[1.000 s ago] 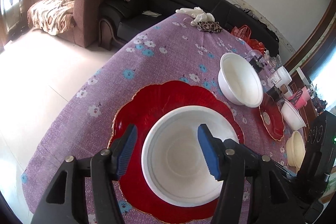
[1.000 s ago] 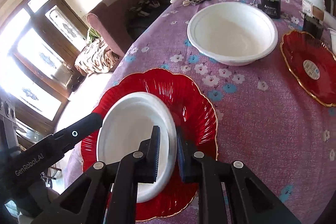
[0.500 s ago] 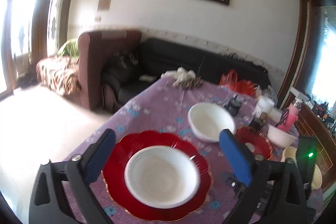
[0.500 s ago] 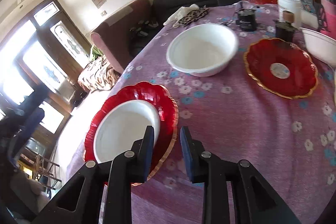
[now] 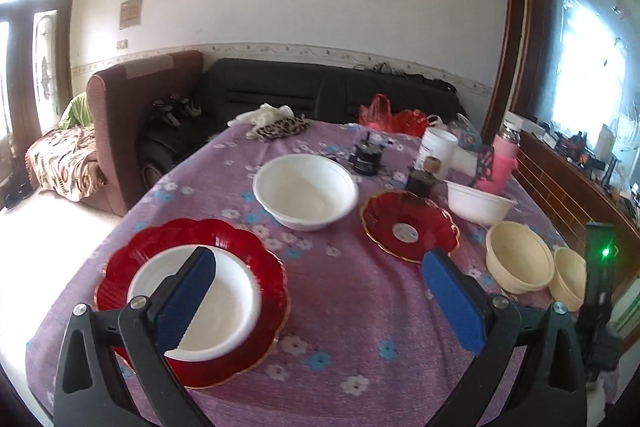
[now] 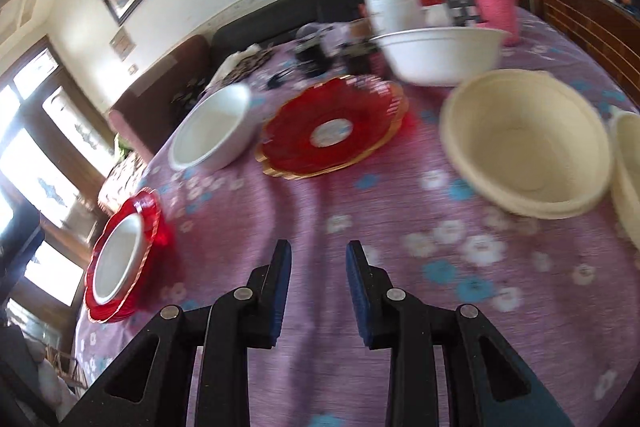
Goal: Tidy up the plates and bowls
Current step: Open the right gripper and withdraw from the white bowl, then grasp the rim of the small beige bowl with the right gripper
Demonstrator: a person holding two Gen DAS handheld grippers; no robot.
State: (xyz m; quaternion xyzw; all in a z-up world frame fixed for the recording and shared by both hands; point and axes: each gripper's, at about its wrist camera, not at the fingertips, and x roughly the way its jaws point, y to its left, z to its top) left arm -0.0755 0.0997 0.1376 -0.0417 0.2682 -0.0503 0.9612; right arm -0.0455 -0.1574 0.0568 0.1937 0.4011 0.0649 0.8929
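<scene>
tablecloth [image 5: 360, 307], purple with small flowers, is spread over most of the lower half of both views. sofa [image 5: 304, 95], black, is seen behind it at mid-frame in the left view.

large red plate [image 5: 248, 259] is laid at lower left of the left view, and a white bowl [image 5: 224, 299] is set inside it; the same pair is seen at far lower left of the right view, plate [image 6: 156, 227] and bowl [image 6: 116, 259]. big white bowl [image 5: 306, 195] is placed at centre of the left view, apart from the plate, and appears at mid-left of the right view [image 6: 212, 131]. small red plate [image 5: 408, 227] is found just right of centre in the left view, near the big bowl but not touching, and upper centre in the right view [image 6: 332, 131]. another white bowl [image 5: 480, 203] is seen behind it to the right. two cream bowls are set at the right edge, side by side: the larger [image 5: 520, 259] and the smaller [image 5: 568, 279]; in the right view the larger [image 6: 528, 143] fills the right of the frame.

left gripper [image 5: 316, 299] is held above the cloth at the bottom of its frame, jaws spread wide, nothing gripped. right gripper [image 6: 316, 291] is held at bottom centre of its frame, jaws parted by a narrow gap, nothing between them. the right view is blurred.
</scene>
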